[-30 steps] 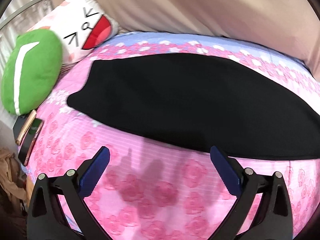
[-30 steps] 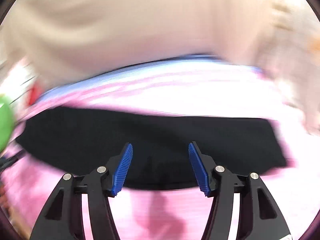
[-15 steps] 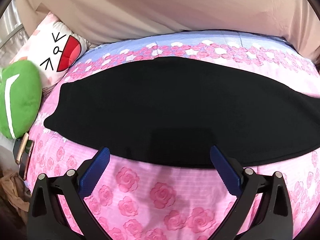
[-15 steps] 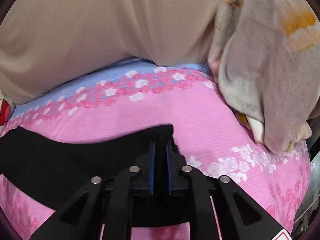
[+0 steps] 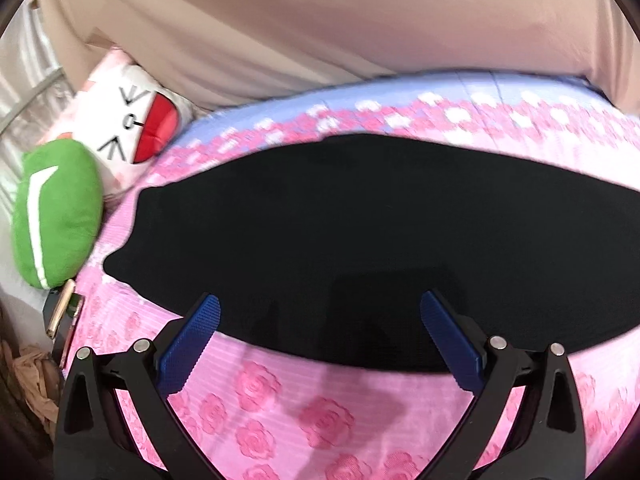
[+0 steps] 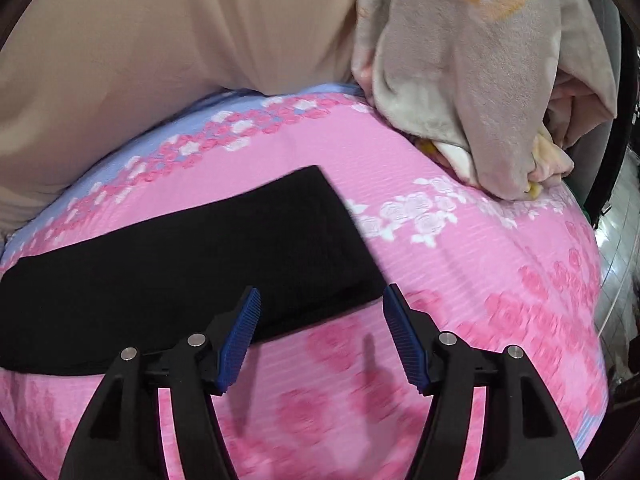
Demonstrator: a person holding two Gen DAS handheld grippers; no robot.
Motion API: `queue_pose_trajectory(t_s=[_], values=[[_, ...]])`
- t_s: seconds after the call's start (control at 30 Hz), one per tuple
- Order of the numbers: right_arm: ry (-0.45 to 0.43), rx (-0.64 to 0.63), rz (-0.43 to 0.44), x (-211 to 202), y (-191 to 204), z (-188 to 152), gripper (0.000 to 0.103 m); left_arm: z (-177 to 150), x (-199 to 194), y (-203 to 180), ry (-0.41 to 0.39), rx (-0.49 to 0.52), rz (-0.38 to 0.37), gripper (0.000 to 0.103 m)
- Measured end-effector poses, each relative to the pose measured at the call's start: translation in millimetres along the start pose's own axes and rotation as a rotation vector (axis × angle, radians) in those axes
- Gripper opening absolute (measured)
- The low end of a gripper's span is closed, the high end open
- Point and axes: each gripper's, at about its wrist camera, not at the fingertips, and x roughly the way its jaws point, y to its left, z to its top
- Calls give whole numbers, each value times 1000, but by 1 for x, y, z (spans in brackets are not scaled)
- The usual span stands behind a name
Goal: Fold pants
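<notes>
The black pants (image 5: pixel 352 232) lie flat in a long band across the pink rose-patterned bed sheet (image 5: pixel 288 420). My left gripper (image 5: pixel 320 328) is open and empty, its blue fingertips over the near edge of the pants toward their left end. In the right wrist view the pants' right end (image 6: pixel 224 256) lies flat with a square corner. My right gripper (image 6: pixel 322 320) is open and empty, just above the sheet at the near right corner of the pants.
A green cushion (image 5: pixel 56 208) and a white cat-face pillow (image 5: pixel 136 136) sit at the bed's left end, with a phone-like object (image 5: pixel 60 316) at the edge. A beige curtain (image 5: pixel 320 32) hangs behind. A crumpled grey blanket (image 6: pixel 472 68) lies at the bed's right end.
My right gripper was shut on the pants' right end half a second ago; it has opened, let go and drawn back. My left gripper has stayed open and shifted closer over the pants' near edge.
</notes>
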Motion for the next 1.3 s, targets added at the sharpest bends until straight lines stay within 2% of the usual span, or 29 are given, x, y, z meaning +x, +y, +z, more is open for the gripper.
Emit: queue_pose_trajectory(t_s=[0.1,0.27,0.33,0.5,0.63,0.73,0.93,1.03,1.17,1.3], values=[[-32,-38,13,-17,37,-18,63,1,0,9,-24,-24,23,98],[-69,-103,63,-35,103,-38,70,-2,2,24,-42,-53,-8,98],[-66,-95,84,-35,115,-41,74,-4,3,30,-44,-68,-33,98],[-43,-64,97,-37,122,-43,74,-7,6,39,-40,-82,-61,98],[-52,-55,67,-41,114,-44,74,-10,7,40,-35,-83,-77,98],[-69,-48,4,-44,97,-42,74,-14,7,40,-32,-82,-103,98],[-44,66,-59,-31,29,-32,75,-27,8,33,-8,-93,-164,98],[-15,119,-23,-13,3,-18,75,-28,5,28,-4,-105,-196,98],[23,161,-23,12,-13,-5,75,-25,-2,21,-9,-99,-193,98],[84,264,43,36,-29,1,75,-22,-5,21,-9,-87,-194,98]])
